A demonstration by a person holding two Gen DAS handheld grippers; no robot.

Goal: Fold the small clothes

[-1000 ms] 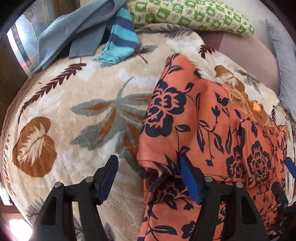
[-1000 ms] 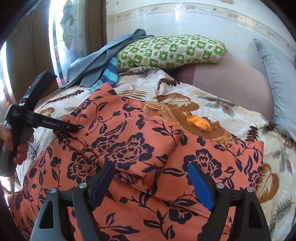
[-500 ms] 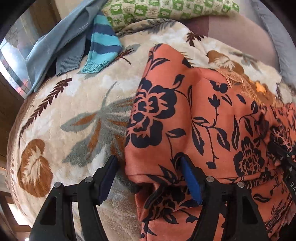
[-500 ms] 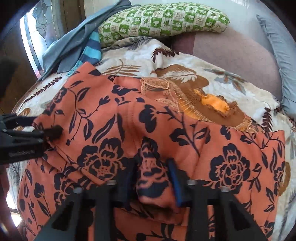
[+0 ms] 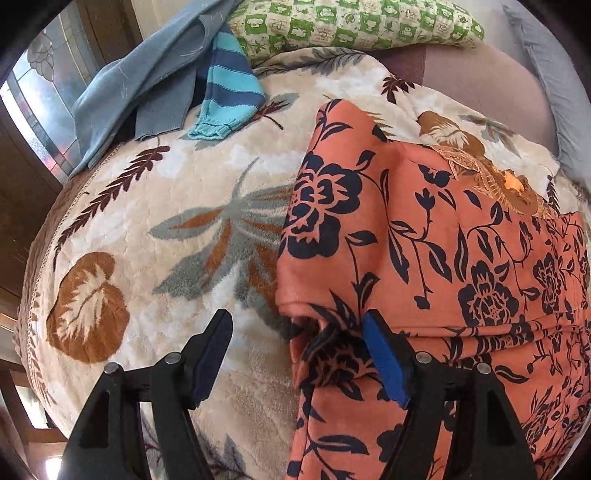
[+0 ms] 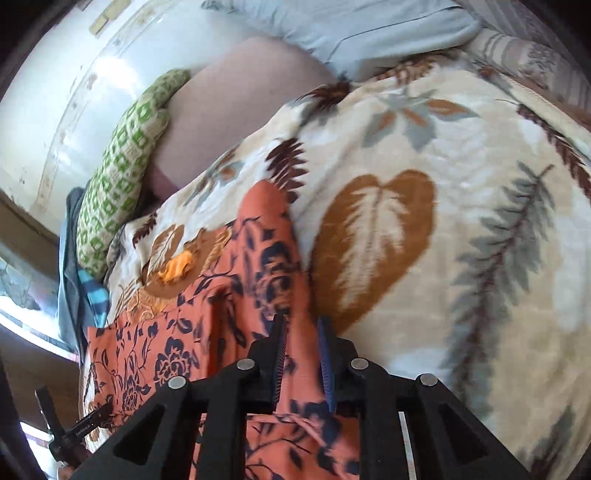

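Note:
An orange garment with dark blue flowers [image 5: 424,251] lies partly folded on a leaf-patterned blanket [image 5: 147,229]. My left gripper [image 5: 295,354] is open at the garment's near left edge; its right finger [image 5: 384,362] touches the folded hem, its left finger [image 5: 210,350] is over the blanket. My right gripper [image 6: 301,354] is shut on a fold of the same garment [image 6: 258,258] and holds it lifted, with cloth between the blue pads. The left gripper shows small at the lower left of the right wrist view [image 6: 74,432].
A blue cardigan [image 5: 140,77] and a striped turquoise sleeve [image 5: 225,99] lie at the blanket's far left. A green checked pillow [image 5: 354,26] and a grey pillow [image 5: 554,74] sit behind. A white wall [image 6: 92,74] rises beyond the bed.
My right gripper closed on a fold of the orange garment, then lifted and swung it to the right, rotating its view. My left gripper stayed open at the hem, shifting only slightly.

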